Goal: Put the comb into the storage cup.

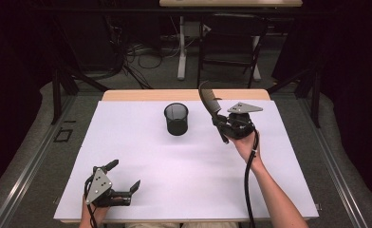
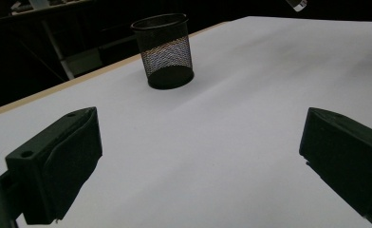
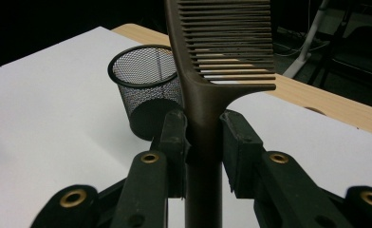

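Comb (image 1: 209, 102) pinched by its handle in the right gripper (image 1: 220, 124), raised near the table's (image 1: 127, 156) far edge, mesh cup (image 1: 176, 118) just to its left; left gripper (image 1: 125, 176) spread, empty, by the near-left corner. Left gripper view: jaws wide apart, cup (image 2: 165, 50) well ahead. Right gripper view: comb (image 3: 208, 71) upright, teeth topmost, long axis vertical; cup (image 3: 146, 85) ahead-left, below; the right hand is nearer.

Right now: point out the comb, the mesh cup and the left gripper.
comb (image 3: 200, 109): right gripper view, handle just above the jaws.
mesh cup (image 1: 176, 121): high view, side wall.
left gripper (image 1: 124, 175): high view, midway between its fingertips.
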`<state>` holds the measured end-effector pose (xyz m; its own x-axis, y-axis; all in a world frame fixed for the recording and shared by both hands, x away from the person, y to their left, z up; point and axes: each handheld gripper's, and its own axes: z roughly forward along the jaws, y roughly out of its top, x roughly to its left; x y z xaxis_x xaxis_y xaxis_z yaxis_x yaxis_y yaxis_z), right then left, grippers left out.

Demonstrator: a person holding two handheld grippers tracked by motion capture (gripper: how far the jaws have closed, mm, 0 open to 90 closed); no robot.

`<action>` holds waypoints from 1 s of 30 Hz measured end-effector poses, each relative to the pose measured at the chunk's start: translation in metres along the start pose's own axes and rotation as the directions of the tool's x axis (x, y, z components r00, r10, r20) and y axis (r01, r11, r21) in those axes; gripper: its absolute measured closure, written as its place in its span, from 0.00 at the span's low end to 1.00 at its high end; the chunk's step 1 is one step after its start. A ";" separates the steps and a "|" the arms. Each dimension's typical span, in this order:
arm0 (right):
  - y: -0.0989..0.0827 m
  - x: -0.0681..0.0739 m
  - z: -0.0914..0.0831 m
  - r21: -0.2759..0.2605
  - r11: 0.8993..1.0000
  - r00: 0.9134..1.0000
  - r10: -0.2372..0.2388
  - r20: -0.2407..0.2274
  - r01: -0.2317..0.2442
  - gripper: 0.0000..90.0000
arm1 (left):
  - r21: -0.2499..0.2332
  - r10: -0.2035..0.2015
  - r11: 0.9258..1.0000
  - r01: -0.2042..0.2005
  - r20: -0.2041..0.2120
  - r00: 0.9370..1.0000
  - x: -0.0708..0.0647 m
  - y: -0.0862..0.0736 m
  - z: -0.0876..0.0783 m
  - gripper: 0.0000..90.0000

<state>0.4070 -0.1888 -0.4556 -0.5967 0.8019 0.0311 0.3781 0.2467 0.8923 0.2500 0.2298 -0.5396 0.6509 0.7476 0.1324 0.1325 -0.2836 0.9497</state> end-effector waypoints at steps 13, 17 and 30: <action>0.017 0.001 0.009 -0.027 1.000 1.000 -0.013 0.000 0.013 0.80 | 0.001 -0.001 1.000 0.001 -0.002 1.000 0.001 0.000 0.000 0.00; 0.021 0.002 0.011 -0.031 0.999 1.000 -0.012 -0.001 0.012 0.80 | 0.001 -0.002 1.000 0.002 -0.002 1.000 0.001 0.000 0.000 0.00; 0.034 0.005 0.020 -0.035 0.999 1.000 -0.030 -0.008 0.030 0.80 | 0.003 -0.003 1.000 0.003 -0.003 1.000 0.002 -0.001 0.000 0.00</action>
<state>0.4305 -0.1656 -0.4343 -0.6135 0.7897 0.0079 0.3348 0.2510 0.9082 0.2514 0.2312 -0.5400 0.6480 0.7504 0.1300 0.1371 -0.2829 0.9493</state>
